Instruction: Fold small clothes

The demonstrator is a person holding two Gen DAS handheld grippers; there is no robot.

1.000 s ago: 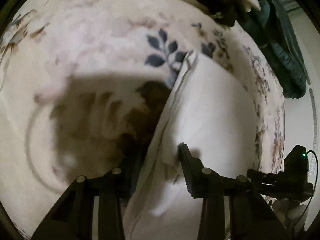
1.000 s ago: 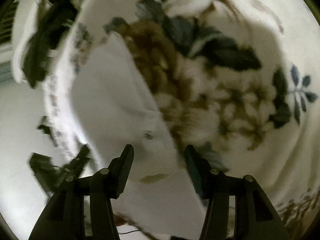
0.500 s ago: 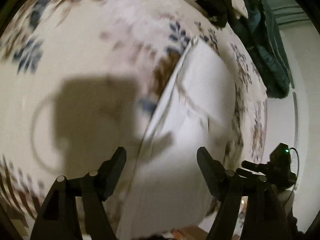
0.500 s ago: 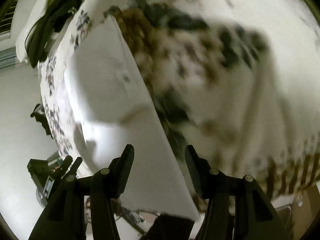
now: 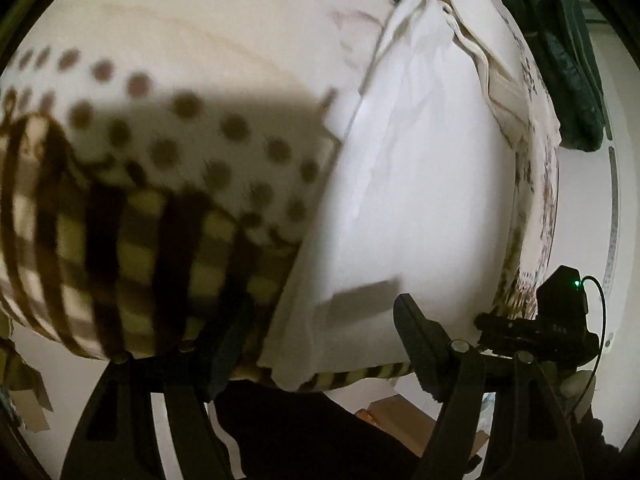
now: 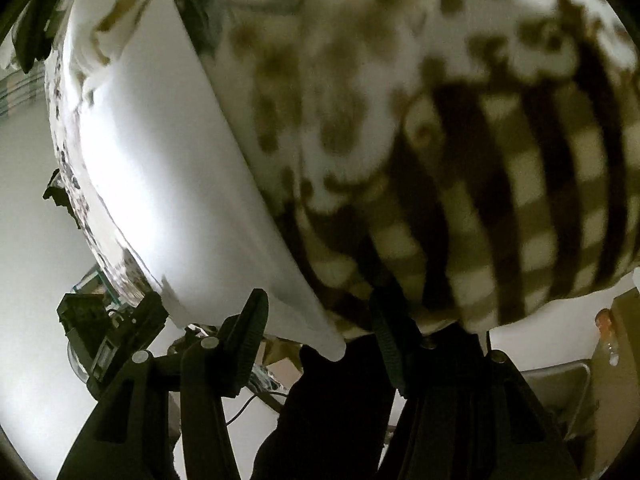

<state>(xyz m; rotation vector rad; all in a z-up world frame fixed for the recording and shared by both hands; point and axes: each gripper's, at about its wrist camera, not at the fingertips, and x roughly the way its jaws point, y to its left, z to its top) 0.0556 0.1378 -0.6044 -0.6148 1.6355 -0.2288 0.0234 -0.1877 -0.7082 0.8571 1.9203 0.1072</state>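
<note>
A white garment (image 5: 420,184) lies flat and folded lengthwise on a patterned tablecloth (image 5: 172,152), with its near end at the table's front edge; it also shows in the right wrist view (image 6: 168,184). My left gripper (image 5: 320,336) is open and empty, its fingers either side of the garment's near end, just off the table edge. My right gripper (image 6: 320,328) is open and empty, straddling the garment's near right corner at the table edge. The other gripper shows at the side of each view (image 5: 552,320) (image 6: 108,336).
The tablecloth has dots and a dark checked border (image 6: 520,184) hanging over the front edge. A dark green garment (image 5: 572,68) lies at the far right of the table. Floor, a cardboard box (image 5: 404,420) and cables lie below the edge.
Both grippers have drawn back toward the table's front edge, away from the garment. The left gripper's fingers, which were on the cloth a second ago, are open and clear of it.
</note>
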